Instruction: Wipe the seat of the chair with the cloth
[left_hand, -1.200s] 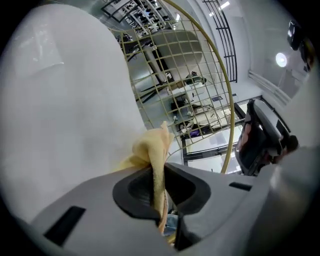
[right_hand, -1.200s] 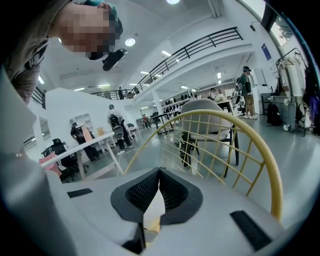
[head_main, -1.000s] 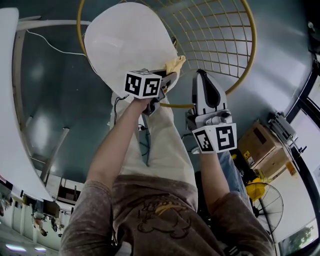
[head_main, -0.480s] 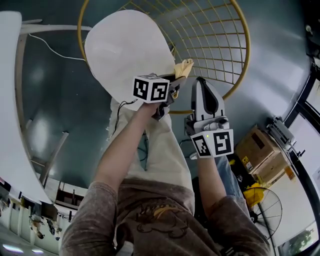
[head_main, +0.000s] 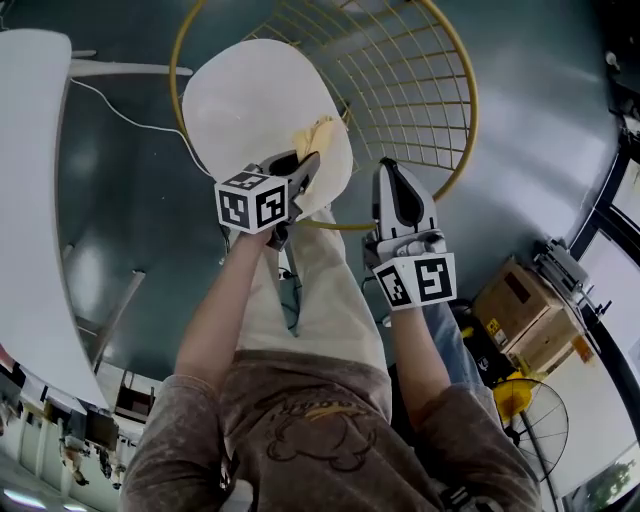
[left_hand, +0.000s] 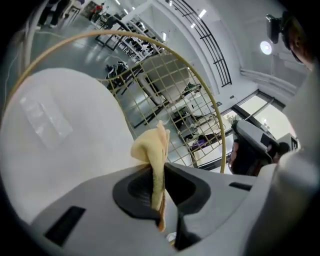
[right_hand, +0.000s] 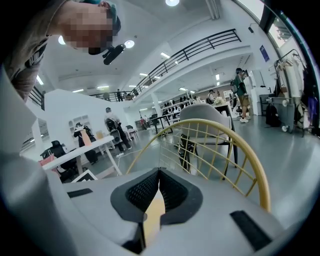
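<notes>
I've got the left hand-held gripper (head_main: 303, 168) pinching the yellow cloth (head_main: 316, 134). In the left gripper view the jaws are pressed onto a fold of it, and the free end of the cloth (left_hand: 151, 146) stands up past the tips in a loose bunch. From the head view that bunch sits over the white seat (head_main: 245, 105) of the chair, near the seat's 4 o'clock edge. I can't tell from here whether the cloth is pressed on the surface or hanging just above it.

The right hand-held gripper (head_main: 388, 168) is at 3 o'clock of the left one, over the yellow rim where the wire back (head_main: 405, 75) begins, and is not on the chair. In the right gripper view, the right hand-held gripper (right_hand: 159, 171) has its jaws pressed together at the tips. A pale tan sliver shows in the slot lower down, and I can't name it.

I judge this to be the wiping step itself, with most of the seat lying toward 10 and 11 o'clock of the cloth. The next move calls for tipping the left gripper down so the bunch lies flat. Then I'd drag it across toward 10 o'clock with steady pressure and a firm pinch.
</notes>
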